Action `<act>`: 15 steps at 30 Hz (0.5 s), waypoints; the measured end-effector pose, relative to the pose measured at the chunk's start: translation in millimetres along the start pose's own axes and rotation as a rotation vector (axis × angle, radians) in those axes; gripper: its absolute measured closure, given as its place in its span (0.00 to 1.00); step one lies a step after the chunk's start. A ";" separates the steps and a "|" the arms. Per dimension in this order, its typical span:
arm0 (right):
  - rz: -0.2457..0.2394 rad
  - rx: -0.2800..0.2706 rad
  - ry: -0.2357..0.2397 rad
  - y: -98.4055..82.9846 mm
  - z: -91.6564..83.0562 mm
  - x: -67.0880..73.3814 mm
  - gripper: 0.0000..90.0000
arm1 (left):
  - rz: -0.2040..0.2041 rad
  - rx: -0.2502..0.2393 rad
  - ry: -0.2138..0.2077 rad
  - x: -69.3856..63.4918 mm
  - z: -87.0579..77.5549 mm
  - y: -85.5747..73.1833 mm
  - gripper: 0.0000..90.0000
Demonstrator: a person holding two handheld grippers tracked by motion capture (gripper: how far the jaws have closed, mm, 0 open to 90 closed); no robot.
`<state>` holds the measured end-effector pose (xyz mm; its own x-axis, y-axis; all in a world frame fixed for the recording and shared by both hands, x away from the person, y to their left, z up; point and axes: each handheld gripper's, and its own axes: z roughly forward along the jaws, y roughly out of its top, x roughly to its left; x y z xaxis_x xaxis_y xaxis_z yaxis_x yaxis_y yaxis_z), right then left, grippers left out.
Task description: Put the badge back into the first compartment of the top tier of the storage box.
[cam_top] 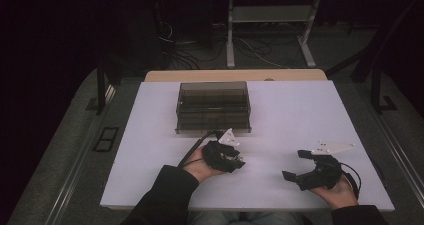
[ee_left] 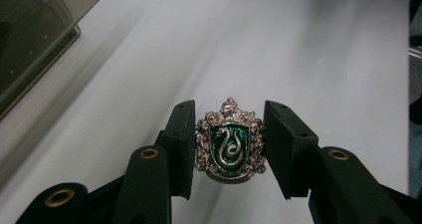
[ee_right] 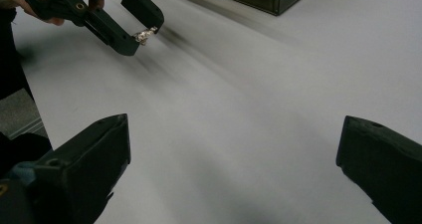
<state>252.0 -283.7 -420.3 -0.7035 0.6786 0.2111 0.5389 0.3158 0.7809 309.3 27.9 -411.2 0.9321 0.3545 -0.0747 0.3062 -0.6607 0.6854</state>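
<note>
A silver crest-shaped pin with a green enamel shield and a silver snake (ee_left: 229, 143) sits clamped between the two black jaws of my left gripper (ee_left: 229, 147). In the high view the left gripper (cam_top: 239, 160) hovers over the white table just in front of the dark box. From the right gripper view the pin (ee_right: 146, 34) shows as a small silver glint at the left gripper's tips. My right gripper (cam_top: 296, 165) is held near the table's front right, jaws spread wide with nothing between them (ee_right: 234, 149).
A smoky translucent box with a lid (cam_top: 213, 106) stands at the back middle of the white table (cam_top: 300, 110); its corner shows in the left gripper view (ee_left: 30, 40). Beyond the table lie a desk frame and cables on the floor (cam_top: 250, 45).
</note>
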 end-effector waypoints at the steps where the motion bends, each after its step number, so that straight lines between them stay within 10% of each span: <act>1: 0.000 0.000 0.000 0.0 -0.1 -0.1 0.00 | -0.008 -0.007 -0.002 -0.6 -0.8 0.8 0.63; 15: -0.002 -0.009 0.004 0.3 -0.8 0.2 0.00 | -0.001 -0.019 -0.036 2.6 -18.5 8.0 0.63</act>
<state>251.7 -284.0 -419.6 -0.7065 0.6753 0.2117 0.5332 0.3112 0.7866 310.5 35.8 -392.4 0.9383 0.3307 -0.1010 0.3035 -0.6476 0.6990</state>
